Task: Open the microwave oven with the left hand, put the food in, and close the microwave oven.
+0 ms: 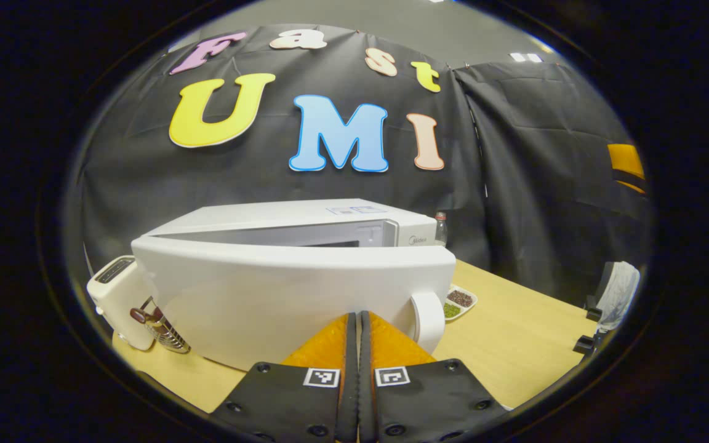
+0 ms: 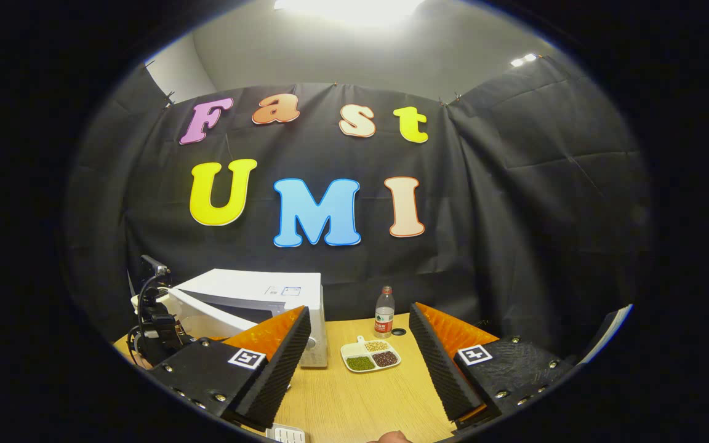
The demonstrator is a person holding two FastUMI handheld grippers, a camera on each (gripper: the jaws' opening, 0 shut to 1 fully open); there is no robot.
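The divided dish (image 2: 370, 355) on the wooden table (image 2: 354, 400) holds green, pale and dark beans in three compartments. It sits just right of the microwave oven (image 2: 256, 299), whose door (image 1: 293, 295) stands partly ajar. A water bottle (image 2: 383, 320) stands upright behind the dish.

Left gripper (image 1: 357, 320) — fingers pressed together, holding nothing, tips at the door face beside its handle (image 1: 429, 320).

Right gripper (image 2: 359, 329) — fingers wide apart, empty, above bare table.
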